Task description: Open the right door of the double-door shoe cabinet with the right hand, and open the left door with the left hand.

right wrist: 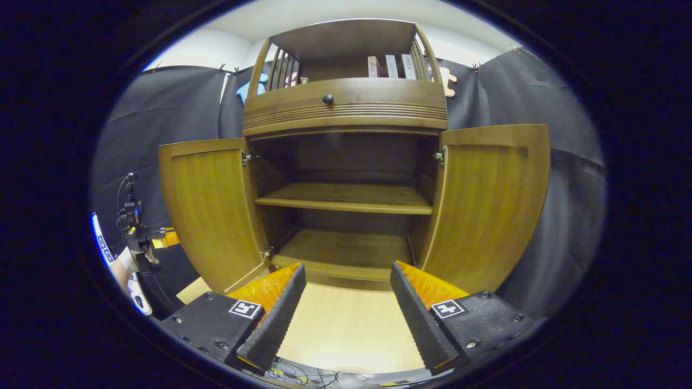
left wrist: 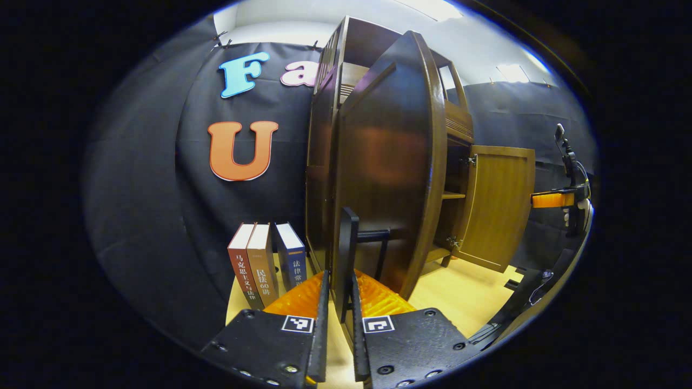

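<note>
The brown shoe cabinet (right wrist: 346, 113) stands on a light wooden table with both doors swung wide. In the right gripper view the left door (right wrist: 208, 210) and the right door (right wrist: 489, 205) show their pale inner faces. My right gripper (right wrist: 348, 273) is open in front of the bare shelves, touching nothing. In the left gripper view, my left gripper (left wrist: 339, 281) is shut on the black bar handle (left wrist: 348, 232) of the left door (left wrist: 389, 162), seen from its dark outer side. The right door (left wrist: 500, 205) stands open beyond it. The right gripper (left wrist: 551, 200) shows far right.
Three books (left wrist: 265, 265) stand on the table (right wrist: 346, 324) left of the cabinet. A drawer with a black knob (right wrist: 327, 99) sits above the doors, with more books (right wrist: 389, 66) on the top shelf. A hand (right wrist: 127, 259) holds the left gripper at far left.
</note>
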Demonstrator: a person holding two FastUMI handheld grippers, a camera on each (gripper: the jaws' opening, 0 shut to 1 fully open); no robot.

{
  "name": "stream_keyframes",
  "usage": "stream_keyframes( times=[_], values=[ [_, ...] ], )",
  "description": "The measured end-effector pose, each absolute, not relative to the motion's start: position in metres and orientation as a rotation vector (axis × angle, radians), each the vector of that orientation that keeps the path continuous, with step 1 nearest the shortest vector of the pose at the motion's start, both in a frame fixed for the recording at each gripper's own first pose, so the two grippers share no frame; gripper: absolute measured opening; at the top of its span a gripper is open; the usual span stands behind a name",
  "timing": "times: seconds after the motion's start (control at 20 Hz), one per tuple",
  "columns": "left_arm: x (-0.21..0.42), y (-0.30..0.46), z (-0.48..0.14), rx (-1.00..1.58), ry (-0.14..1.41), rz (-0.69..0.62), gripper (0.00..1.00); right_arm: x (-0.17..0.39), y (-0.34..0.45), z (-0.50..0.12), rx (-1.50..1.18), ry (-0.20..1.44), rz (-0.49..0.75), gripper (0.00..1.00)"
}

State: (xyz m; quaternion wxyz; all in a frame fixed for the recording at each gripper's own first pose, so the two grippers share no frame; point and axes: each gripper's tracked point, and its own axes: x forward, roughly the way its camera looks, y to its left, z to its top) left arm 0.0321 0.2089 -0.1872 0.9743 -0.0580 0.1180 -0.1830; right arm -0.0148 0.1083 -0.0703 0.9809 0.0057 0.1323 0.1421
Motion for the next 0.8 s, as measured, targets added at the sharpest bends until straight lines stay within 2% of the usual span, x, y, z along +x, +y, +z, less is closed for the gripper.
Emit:
stream_keyframes(
  times=[0.2, 0.25, 0.35, 0.45, 0.65, 0.7, 0.75, 0.8],
  values=[
    [0.004, 0.231, -0.187, -0.124, 0.283, -0.295, 1.00, -0.010, 0.104, -0.070, 0.008, 0.262, 0.283, 0.99],
    [-0.002, 0.231, -0.179, -0.114, 0.273, -0.274, 0.95, -0.009, 0.104, -0.070, 0.006, 0.257, 0.281, 1.00],
    [-0.010, 0.231, -0.157, -0.075, 0.234, -0.224, 0.95, -0.005, 0.104, -0.068, 0.004, 0.250, 0.280, 1.00],
    [-0.015, 0.226, -0.133, -0.075, 0.204, -0.151, 0.95, -0.002, 0.106, -0.066, 0.007, 0.245, 0.284, 1.00],
    [-0.020, 0.189, -0.081, -0.034, 0.148, -0.101, 0.95, 0.003, 0.108, -0.058, 0.022, 0.225, 0.288, 1.00],
    [-0.017, 0.180, -0.067, -0.015, 0.129, -0.074, 1.00, 0.004, 0.107, -0.057, 0.022, 0.221, 0.287, 1.00],
    [-0.016, 0.170, -0.058, 0.001, 0.115, -0.061, 0.95, 0.005, 0.105, -0.056, 0.022, 0.217, 0.281, 1.00],
    [-0.015, 0.159, -0.052, 0.007, 0.109, -0.037, 0.95, 0.007, 0.102, -0.054, 0.022, 0.214, 0.273, 1.00]
  ],
)
